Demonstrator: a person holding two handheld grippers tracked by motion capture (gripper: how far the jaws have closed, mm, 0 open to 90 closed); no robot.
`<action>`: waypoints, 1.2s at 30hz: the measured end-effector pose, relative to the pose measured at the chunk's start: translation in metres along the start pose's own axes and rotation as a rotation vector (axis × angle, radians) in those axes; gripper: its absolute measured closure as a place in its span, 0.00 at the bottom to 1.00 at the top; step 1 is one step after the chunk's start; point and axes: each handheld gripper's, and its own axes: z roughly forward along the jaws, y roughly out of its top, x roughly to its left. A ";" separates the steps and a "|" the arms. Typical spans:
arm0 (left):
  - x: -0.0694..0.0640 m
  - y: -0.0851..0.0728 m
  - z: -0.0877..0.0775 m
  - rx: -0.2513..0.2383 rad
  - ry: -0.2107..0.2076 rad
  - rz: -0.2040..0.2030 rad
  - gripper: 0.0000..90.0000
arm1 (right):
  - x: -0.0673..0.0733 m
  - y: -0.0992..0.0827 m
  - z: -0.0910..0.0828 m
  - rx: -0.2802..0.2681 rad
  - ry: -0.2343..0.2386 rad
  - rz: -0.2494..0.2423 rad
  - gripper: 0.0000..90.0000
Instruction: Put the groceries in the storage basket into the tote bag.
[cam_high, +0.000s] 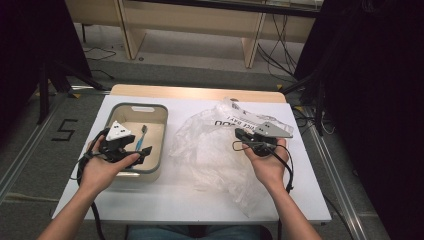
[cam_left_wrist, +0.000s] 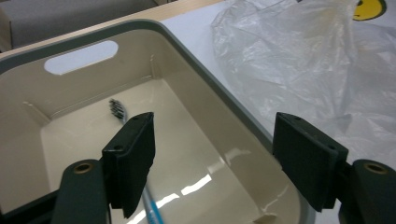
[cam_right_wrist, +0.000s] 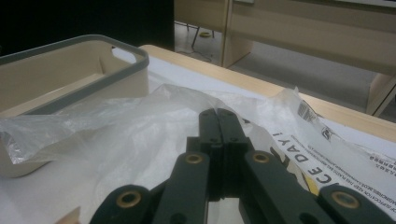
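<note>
1. Nearest the lower edge of the high view, a person's two forearms come up onto the white desk (cam_high: 200, 200), each hand holding a tool.
2. The left tool (cam_high: 142, 150) sits over the near right corner of the bin (cam_high: 112, 112), a cream tub with a grey rim that stands on the left part of the desk. Its jaws stand wide apart with nothing between them; in the left gripper view one jaw hangs over the inside of the bin and the other over its right rim.
3. The right tool (cam_high: 239, 134) is held over the plastic bag (cam_high: 205, 150), pointing left across the desk. In the right gripper view its jaws are pressed together; whether a fold of the bag is nipped between them cannot be told.
4. The plastic bag, clear and crumpled, lies spread over the middle and right of the desk, just beside the bin's right wall. Black lettering shows on its far part, and the left gripper view shows a yellow smiley print (cam_left_wrist: 369, 8) there.
5. Inside the bin a toothbrush (cam_high: 142, 136) with a blue handle lies on the bottom, bristle end towards the far wall with the handle slot.
6. Beyond the desk are a grey floor, loose cables and pale wooden furniture.
</note>
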 end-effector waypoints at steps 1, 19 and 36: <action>0.001 0.000 0.000 0.003 0.005 -0.002 0.33 | 0.000 0.000 0.000 0.001 -0.001 -0.001 1.00; 0.036 0.015 0.042 0.220 0.071 -0.061 0.37 | -0.001 -0.003 -0.003 0.008 0.001 -0.001 1.00; 0.060 0.016 0.101 0.441 0.066 -0.152 0.41 | 0.001 -0.004 0.000 0.016 0.010 -0.001 1.00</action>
